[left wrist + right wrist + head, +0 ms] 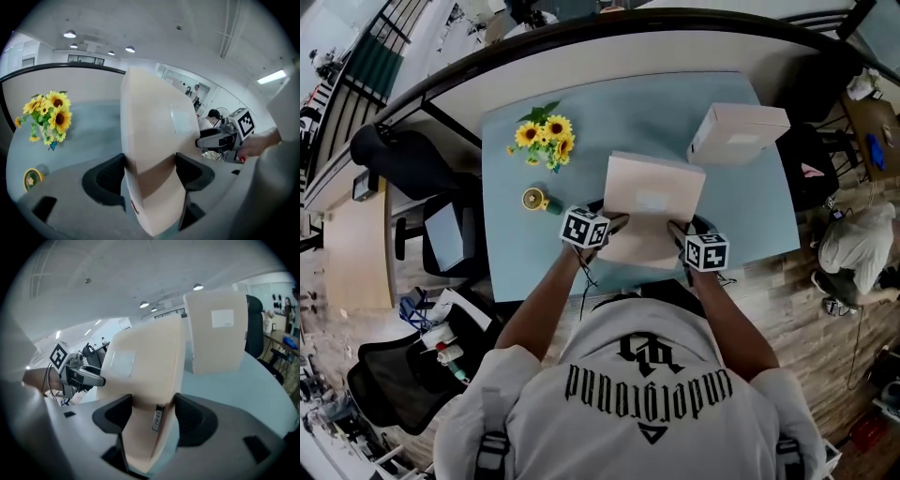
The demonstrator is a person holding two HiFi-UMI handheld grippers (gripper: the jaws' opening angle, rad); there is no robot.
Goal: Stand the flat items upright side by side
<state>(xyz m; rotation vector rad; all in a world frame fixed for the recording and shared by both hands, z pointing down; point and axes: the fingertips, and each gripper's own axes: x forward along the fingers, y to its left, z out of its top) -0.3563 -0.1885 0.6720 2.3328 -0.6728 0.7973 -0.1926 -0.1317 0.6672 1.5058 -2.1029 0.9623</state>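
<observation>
Pale blue and smooth, the tabletop (581,122) is lying in front of us, with a curved grey partition (609,52) running along its far edge. We are holding one beige box (652,211) between both hands, tilted up from the table near our edge of it. The left gripper (150,168) is standing wide apart, and its two black pads are pressing on the opposite broad faces of the box near one lower corner. The right gripper (152,411) is doing the same at the other near corner, its jaws also spread wide and bearing on both faces. Neither is touching anything else.

We are seeing the box as a flat, matte, cardboard-like slab with rounded corners and a pale rectangular label on its upper face. A small round brownish sticker is showing on its narrow edge in the left gripper view, and a small printed strip is showing on the edge in the right gripper view. The pads are looking dull and rubbery, curved outward from grey bodies.

A second box (218,331) of the same colour and shape is standing upright on the table, well apart to the far right. Artificial sunflowers (49,115) and a small round yellow object (30,178) are sitting to our left.
</observation>
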